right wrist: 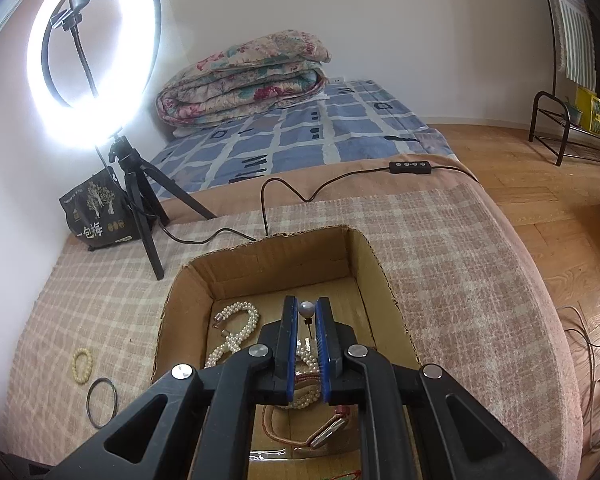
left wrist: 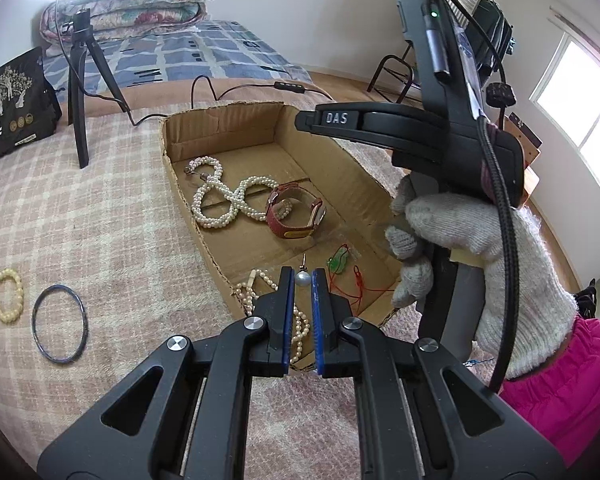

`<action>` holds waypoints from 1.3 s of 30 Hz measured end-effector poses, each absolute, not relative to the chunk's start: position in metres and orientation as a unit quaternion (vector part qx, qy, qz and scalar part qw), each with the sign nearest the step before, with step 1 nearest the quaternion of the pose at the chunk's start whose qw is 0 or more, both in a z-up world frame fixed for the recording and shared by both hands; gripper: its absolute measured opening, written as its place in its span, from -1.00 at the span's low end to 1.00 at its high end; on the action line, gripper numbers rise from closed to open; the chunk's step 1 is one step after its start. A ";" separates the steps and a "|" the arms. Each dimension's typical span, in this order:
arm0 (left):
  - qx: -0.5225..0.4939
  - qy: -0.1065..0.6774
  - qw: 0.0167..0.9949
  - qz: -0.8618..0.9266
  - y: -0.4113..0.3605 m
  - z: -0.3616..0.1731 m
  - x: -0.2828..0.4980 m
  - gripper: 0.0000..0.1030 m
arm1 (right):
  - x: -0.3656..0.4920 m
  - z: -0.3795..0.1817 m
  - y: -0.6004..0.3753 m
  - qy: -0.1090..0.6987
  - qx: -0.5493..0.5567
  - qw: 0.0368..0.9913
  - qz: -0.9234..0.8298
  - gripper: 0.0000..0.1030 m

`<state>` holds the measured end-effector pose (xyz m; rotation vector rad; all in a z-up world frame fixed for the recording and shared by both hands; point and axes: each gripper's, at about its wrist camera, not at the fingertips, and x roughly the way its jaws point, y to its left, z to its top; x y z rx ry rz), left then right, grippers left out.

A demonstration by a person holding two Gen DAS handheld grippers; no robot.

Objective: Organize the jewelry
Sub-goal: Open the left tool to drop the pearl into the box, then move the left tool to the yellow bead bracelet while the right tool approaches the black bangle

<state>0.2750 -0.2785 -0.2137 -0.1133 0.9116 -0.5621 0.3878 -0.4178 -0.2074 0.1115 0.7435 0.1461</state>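
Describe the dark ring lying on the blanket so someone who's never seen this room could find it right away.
Start at the open cardboard box on the pink checked blanket and look to the bare blanket at its left. Two loops lie there side by side, apart. The dark ring is the thin, smooth metal hoop, larger and nearer the box than the cream beaded bracelet.

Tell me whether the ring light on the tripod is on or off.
On. The ring light glows bright white all around its hoop in the right wrist view, and its glare washes over the wall beside it.
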 end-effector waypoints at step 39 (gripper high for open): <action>-0.038 0.397 0.885 -0.240 -0.208 -0.169 0.229 -0.30 | 0.316 -0.139 -0.406 0.318 0.040 0.947 0.010 0.98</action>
